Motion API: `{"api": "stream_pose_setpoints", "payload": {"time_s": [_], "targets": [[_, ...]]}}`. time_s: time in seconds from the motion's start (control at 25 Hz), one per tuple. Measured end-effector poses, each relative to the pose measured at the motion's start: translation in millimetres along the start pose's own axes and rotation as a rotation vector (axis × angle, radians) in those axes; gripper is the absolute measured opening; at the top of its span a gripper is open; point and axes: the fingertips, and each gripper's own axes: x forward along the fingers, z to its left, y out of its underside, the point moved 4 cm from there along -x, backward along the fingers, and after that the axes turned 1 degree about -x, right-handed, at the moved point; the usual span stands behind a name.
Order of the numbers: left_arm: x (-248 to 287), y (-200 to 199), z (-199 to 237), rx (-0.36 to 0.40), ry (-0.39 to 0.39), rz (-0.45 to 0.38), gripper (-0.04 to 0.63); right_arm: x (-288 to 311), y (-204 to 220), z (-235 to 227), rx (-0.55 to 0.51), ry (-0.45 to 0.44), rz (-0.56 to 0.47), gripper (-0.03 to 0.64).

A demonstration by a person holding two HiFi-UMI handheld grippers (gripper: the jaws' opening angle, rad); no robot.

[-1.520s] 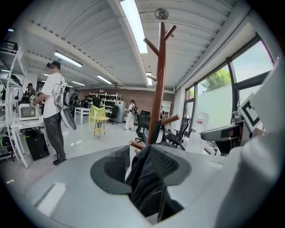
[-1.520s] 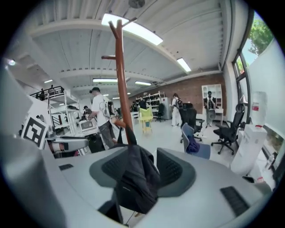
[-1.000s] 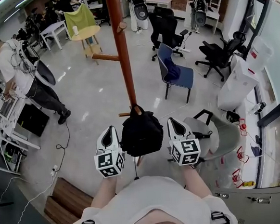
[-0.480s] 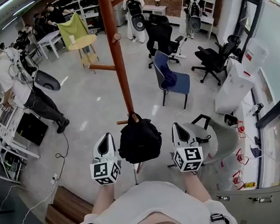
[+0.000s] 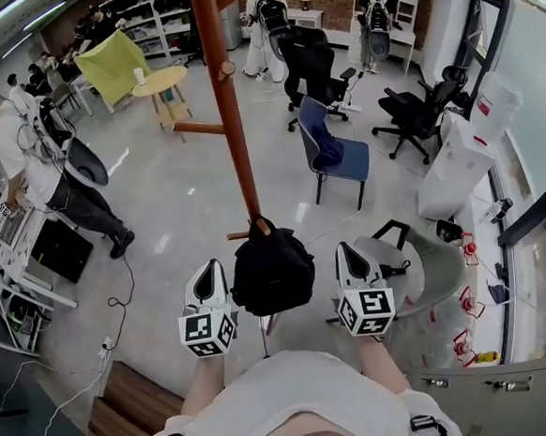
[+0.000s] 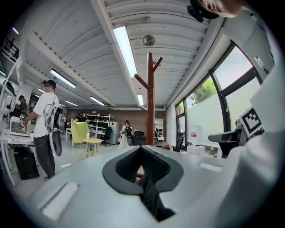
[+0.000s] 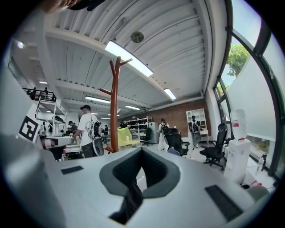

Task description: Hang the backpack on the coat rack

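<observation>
Left gripper (image 5: 209,272): jaws closed, clamped on a black strap (image 6: 150,198). Its own view shows the fabric pinched between the pads and trailing out toward 5 o'clock. Right gripper (image 5: 348,258) is the same: jaws together on a second black strap (image 7: 128,201), with the fabric exiting toward 7 o'clock.

Head view: the backpack (image 5: 273,276) is black and hangs between the two grippers. The left one is at its 9 o'clock and the right one at its 3 o'clock, both just beside it.

The coat rack (image 5: 231,122) is a reddish-brown wooden pole running from behind the backpack's top up toward 12 o'clock. The end of a low peg (image 5: 258,229) shows right at the backpack's top edge; can't tell whether anything is hooked over it. A higher peg (image 5: 198,128) sticks out of the pole toward 9 o'clock.

Blue chair (image 5: 335,151) is at 1 o'clock of the backpack, well apart. Person in a white shirt (image 5: 23,147) is at 10 o'clock. Yellow round table (image 5: 161,80) is at 11 o'clock, farther back.
</observation>
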Motion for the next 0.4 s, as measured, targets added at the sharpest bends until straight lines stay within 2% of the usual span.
{"api": "stream_pose_setpoints", "payload": {"time_s": [0.4], "targets": [[1.8,7.6,-1.8,-0.012,0.012,0.015,0.011,-2.1,5.4,1.6,0.008,-0.007,-0.002,0.009]]}}
